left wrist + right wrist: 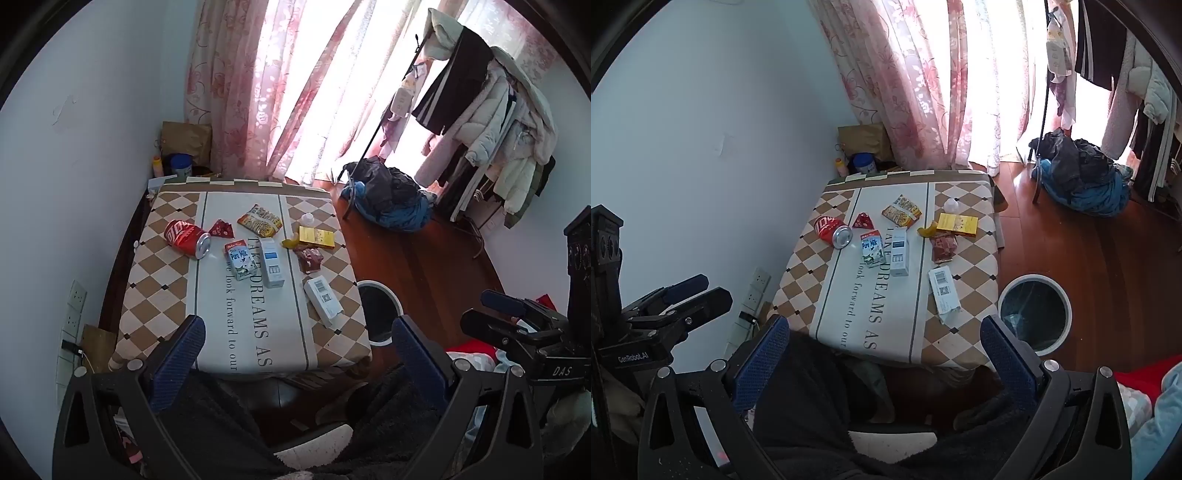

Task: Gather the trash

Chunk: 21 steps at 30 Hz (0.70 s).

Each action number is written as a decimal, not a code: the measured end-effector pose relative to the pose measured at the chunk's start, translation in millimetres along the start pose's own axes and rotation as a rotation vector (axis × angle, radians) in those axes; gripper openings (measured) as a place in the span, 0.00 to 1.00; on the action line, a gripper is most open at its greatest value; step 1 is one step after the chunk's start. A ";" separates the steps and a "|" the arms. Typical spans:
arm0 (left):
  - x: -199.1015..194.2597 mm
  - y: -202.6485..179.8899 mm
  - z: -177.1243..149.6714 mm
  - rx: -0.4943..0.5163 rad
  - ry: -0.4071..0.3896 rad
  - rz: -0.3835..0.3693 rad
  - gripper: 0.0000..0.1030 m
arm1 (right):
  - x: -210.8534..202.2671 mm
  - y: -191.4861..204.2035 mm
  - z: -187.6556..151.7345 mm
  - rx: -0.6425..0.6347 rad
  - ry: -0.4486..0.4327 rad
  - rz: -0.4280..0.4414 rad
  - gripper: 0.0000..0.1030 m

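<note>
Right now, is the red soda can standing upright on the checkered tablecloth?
No, the red soda can lies on its side on the checkered tablecloth, with its silver top end facing the camera.

Worktop [162, 295] with checkered cloth. I see on it: red can [186, 238] on its side, milk carton [240, 264], white box [271, 267], barcode box [323, 301], yellow box [317, 237], snack bag [260, 220], red wrappers [310, 258]. Bin [1065, 321] on floor [1108, 258] beside it.
</note>
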<state>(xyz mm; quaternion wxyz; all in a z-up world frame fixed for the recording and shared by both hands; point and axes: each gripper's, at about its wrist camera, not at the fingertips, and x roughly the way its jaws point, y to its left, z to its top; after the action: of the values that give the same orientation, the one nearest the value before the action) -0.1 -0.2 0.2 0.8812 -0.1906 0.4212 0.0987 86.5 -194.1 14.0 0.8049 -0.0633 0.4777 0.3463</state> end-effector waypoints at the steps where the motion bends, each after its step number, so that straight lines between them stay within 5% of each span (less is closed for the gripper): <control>1: 0.0 0.0 0.0 0.001 0.001 0.002 1.00 | 0.4 -0.4 0.1 0.006 0.016 -0.001 1.00; 21: -2.1 -21.8 0.5 0.037 0.012 -0.026 1.00 | -5.7 -5.4 3.4 0.006 0.003 0.023 1.00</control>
<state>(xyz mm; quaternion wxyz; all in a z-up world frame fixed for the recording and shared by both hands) 6.3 -19.8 7.7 0.8832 -0.1802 0.4259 0.0780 90.6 -199.6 19.2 0.8001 -0.0559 0.4808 0.3542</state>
